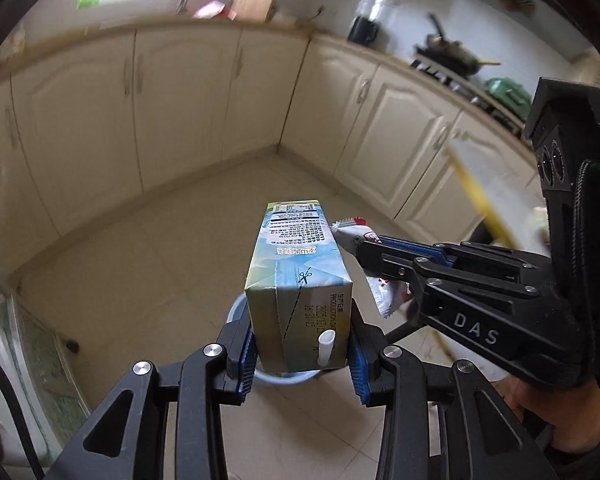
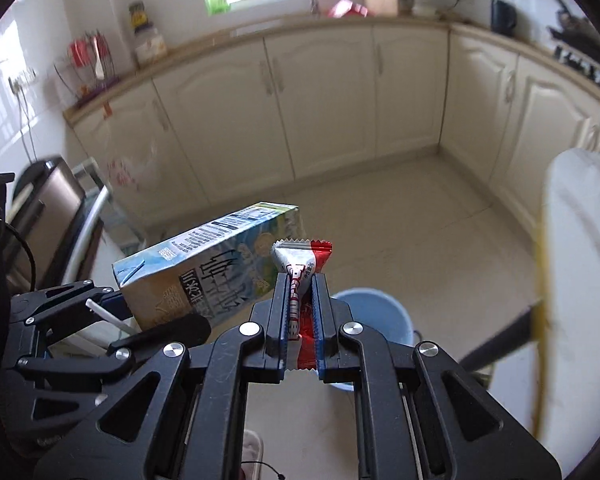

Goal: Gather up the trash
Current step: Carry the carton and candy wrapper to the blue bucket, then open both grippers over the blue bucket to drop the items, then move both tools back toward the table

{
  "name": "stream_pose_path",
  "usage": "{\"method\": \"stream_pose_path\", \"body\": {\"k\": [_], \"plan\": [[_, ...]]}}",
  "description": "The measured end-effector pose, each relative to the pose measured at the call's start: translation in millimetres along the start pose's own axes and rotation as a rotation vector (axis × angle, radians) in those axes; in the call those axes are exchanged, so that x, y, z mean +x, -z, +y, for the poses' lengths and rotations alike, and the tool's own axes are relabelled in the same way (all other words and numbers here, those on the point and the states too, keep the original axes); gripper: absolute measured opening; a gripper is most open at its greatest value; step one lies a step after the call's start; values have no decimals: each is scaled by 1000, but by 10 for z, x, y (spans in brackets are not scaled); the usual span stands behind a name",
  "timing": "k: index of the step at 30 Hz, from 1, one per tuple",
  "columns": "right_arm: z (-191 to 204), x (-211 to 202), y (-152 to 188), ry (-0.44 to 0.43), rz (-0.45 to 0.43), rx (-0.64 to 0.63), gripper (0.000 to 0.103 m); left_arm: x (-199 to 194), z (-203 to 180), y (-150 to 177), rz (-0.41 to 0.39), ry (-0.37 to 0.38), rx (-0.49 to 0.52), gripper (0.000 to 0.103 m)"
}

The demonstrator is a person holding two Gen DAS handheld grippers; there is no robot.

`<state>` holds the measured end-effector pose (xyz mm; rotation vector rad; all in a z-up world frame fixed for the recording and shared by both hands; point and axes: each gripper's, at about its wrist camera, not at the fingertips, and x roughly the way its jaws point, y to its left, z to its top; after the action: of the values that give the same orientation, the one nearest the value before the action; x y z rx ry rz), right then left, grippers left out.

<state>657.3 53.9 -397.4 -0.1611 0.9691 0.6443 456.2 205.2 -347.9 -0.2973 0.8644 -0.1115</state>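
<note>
- Left wrist view: the left gripper (image 1: 302, 354) is clamped on a milk carton (image 1: 296, 280), one blue pad on each side of its near end, the jaws held apart only by the width of the box.
- The carton lies lengthwise, pointing away from the camera, with a white straw (image 1: 325, 347) sticking out of the near face.
- Under the carton a pale blue bucket (image 1: 236, 310) shows on the tiled floor (image 1: 160, 280); only parts of its rim are visible.
- The right gripper (image 1: 374, 250) comes in from the right, its tip just beside the carton, pinching a red and white candy wrapper (image 1: 352, 232).
- Cream cabinets (image 1: 180, 100) line the far walls.
- Right wrist view: the right gripper (image 2: 302, 306) is nearly closed, its two jaws pressing the wrapper (image 2: 300, 260) flat between them; the crimped end pokes out past the tips.
- The carton (image 2: 208, 264) sits to the left, tilted, held at its lower end by the left gripper (image 2: 108, 308).
- The bucket (image 2: 374, 308) stands on the floor beyond the right gripper, seemingly right below the wrapper, though depth is hard to judge.
</note>
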Motion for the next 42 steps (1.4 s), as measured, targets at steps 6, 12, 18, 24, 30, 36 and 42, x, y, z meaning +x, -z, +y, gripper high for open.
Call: {"method": "stream_pose_path", "body": {"k": [6,12,18,24,30,36,42], "plan": [[-366,1083,196,57,174,47,11,735,471,209,166,17,-82,35],[-828,1671,331,102,258,107,17,1281,596,222,281,7,-81,35],[-1106,1706,393,109,261,138,24,1377,686,146,339,-26,-99,41],[-1037,1494,323,76,222,150,30,958,762,-242,279,-100,-138,51],[-615,923,106,46,119,91,42,74,625,-540,117,-215,-177,56],[-24,-17,-54,38,-35,-5,60,-1199,185,-495,-110,-305,-142,68],[331,-1248,38,117,-240,-18,88,-2216,-521,-256,-286,-302,-96,81]]}}
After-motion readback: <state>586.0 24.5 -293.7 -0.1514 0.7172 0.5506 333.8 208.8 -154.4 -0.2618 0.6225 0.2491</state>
